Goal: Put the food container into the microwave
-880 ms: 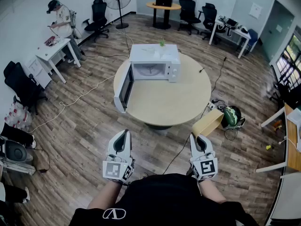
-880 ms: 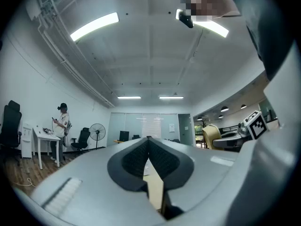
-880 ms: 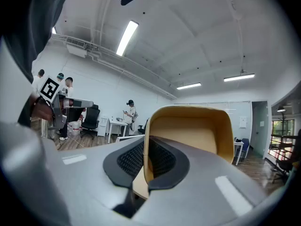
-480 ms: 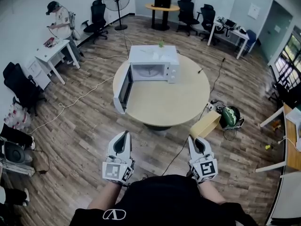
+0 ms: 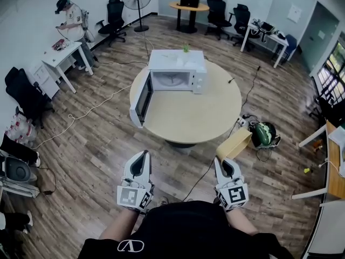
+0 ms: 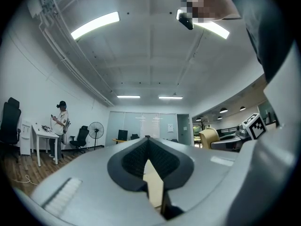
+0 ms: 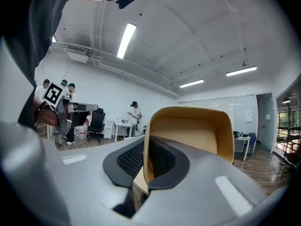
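Food container (image 5: 237, 142) looked light, thin-walled and bendy; right gripper (image 5: 221, 162) pinched its rim wall, left gripper (image 5: 143, 156) was closed, empty.

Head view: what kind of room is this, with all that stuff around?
Probably an office or lab workroom: rolling office chairs and white desks stand around the edges, and a microwave sits with its door open on a round table in the middle.
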The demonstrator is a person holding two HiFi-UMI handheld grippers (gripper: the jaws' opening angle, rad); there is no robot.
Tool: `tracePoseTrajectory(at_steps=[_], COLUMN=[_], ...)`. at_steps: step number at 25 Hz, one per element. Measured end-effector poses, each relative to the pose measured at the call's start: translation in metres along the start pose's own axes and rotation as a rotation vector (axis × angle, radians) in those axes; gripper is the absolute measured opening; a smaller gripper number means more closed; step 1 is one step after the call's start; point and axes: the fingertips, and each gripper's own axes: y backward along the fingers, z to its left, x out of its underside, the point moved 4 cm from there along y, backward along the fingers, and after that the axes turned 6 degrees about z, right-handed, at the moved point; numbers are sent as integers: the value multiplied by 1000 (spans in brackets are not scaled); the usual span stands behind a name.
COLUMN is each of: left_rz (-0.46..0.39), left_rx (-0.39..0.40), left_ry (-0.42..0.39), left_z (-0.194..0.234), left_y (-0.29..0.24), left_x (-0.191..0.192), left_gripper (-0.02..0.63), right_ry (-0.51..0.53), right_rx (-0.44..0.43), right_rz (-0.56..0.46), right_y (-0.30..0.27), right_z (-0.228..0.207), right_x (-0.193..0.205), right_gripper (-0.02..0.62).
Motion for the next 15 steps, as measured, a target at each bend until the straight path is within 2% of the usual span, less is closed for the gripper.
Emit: tracePoseTrajectory(at_steps=[8, 15], left_rz=[30, 34], left_rx=[-2, -29], left_ry=[-33, -65], left_z=[-22, -44], left_y=[-17, -48], left_x=[8, 2], left_gripper=[0, 0], right_ry=[-37, -61], right_rx=[-8, -49], right_rz=[-15, -38], right_y=[5, -6], right_z=[-25, -61], right_x=[20, 30], right_gripper=[14, 14])
